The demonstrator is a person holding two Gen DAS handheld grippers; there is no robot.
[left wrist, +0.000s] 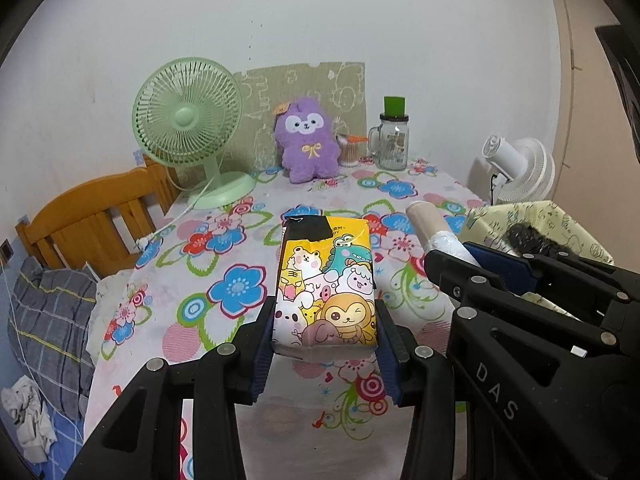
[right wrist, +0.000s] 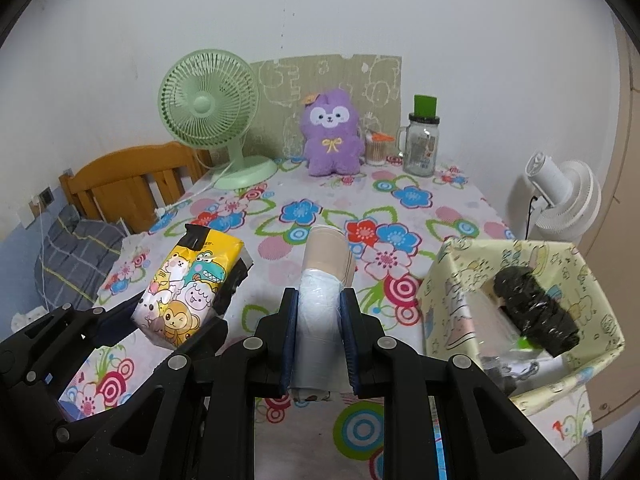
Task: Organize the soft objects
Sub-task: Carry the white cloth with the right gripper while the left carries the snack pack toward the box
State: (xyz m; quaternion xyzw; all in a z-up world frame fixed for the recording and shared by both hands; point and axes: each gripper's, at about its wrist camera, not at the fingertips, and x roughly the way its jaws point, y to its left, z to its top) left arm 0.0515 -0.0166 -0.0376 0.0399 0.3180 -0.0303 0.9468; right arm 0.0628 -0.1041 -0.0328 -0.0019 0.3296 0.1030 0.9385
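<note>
Gripping one soft cartoon-printed tissue pack across its near end, the left gripper holds it above the flowered table, while the right gripper has its jaws clamped on one plastic-wrapped fabric roll beside the paper-covered box. Both items look light and squashy, likely to dent under pressure, so a grip across the middle seems safest. One purple plush toy sits at the table's far edge between one green fan and one glass jar.

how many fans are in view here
2: a green fan at the table's back left beside the purple plush, and a white fan off the table's right edge, behind the paper-lined box. None seems hidden.
</note>
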